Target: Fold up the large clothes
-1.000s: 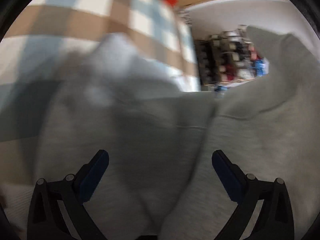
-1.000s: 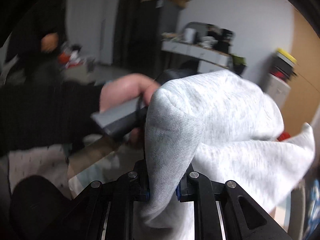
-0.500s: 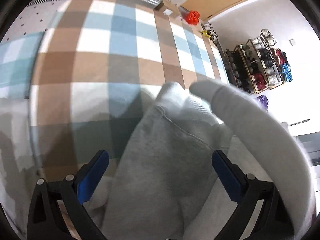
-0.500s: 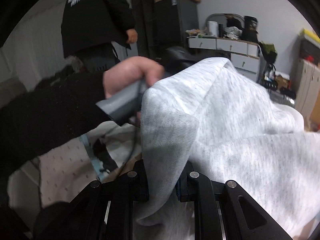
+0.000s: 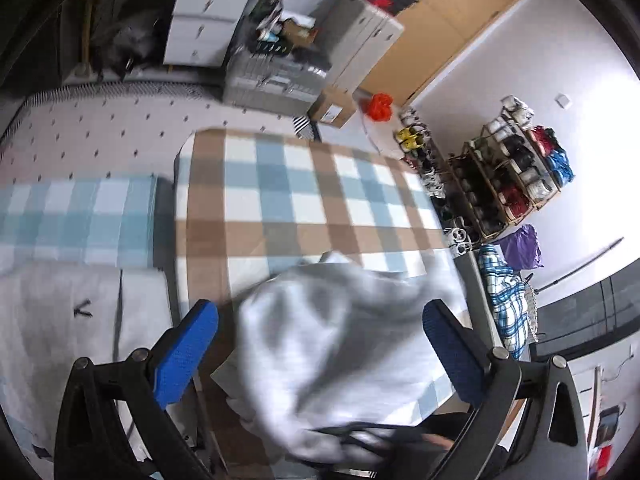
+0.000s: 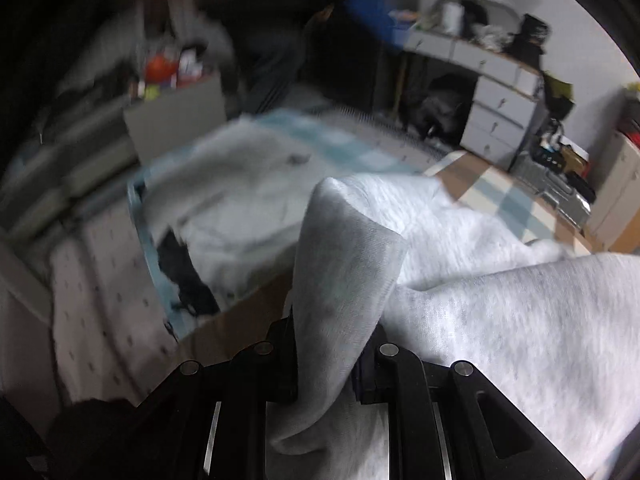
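A light grey sweatshirt [image 5: 336, 344] lies bunched on the brown, blue and white checked table [image 5: 288, 200], at its near end. Well above it hangs my left gripper [image 5: 320, 344], open, its blue pads [image 5: 188, 352] wide apart with nothing between them. In the right wrist view my right gripper [image 6: 332, 356] is shut on a fold of the same grey sweatshirt [image 6: 344, 264], which stands up between the fingers and trails off to the right over the table [image 6: 500, 200]. The right pads are hidden by the cloth.
A white garment [image 5: 80, 320] lies on a blue checked cloth [image 5: 76, 212] left of the table. A shoe rack [image 5: 508, 184], boxes [image 5: 360, 52] and white drawers [image 5: 200, 28] line the walls. A person in dark clothes [image 6: 272, 52] stands beyond the white garment [image 6: 224, 200].
My left gripper has risen away from the sweatshirt, so the whole table now shows below it. My right gripper has swung down towards the table, still holding the grey fold.
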